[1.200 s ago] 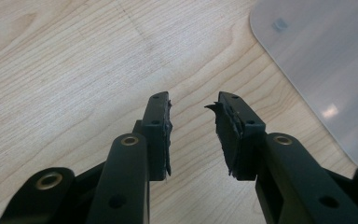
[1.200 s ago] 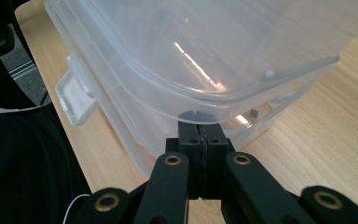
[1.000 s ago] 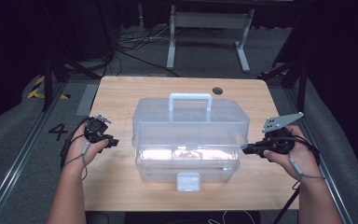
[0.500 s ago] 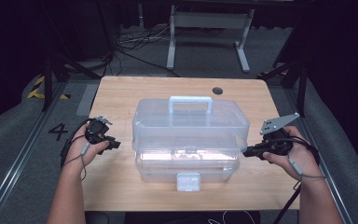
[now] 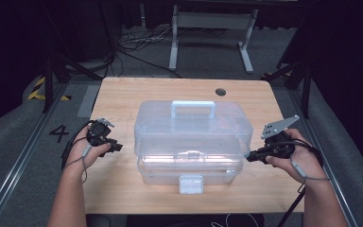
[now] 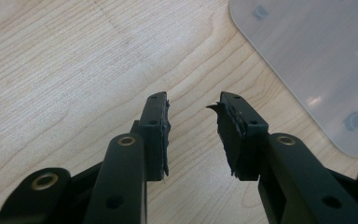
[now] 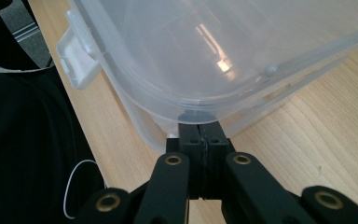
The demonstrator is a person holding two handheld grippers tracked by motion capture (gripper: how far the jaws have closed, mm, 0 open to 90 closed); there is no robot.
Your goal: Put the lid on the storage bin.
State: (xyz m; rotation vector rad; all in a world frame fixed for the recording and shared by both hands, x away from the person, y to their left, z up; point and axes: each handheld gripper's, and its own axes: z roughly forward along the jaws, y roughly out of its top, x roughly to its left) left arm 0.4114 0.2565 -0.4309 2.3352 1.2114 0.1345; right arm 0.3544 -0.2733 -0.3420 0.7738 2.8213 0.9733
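On the wooden surface (image 5: 123, 189) a clear plastic box (image 5: 191, 137) sits mid-way, lid down, handle (image 5: 193, 108) on top and white latch (image 5: 191, 183) facing the person. At its right end the right hand-held gripper (image 7: 204, 137) has its jaws pressed together with nothing between them, tips touching the box's lower edge. Left of the box, apart from it, the left hand-held gripper (image 6: 193, 128) hovers with jaws parted over bare wood.

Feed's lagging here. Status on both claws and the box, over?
Left claw open, empty, over bare table beside box. Right claw shut, tips at box's lid edge, nothing gripped. Lid down, front latch unclear. Nothing in the way.
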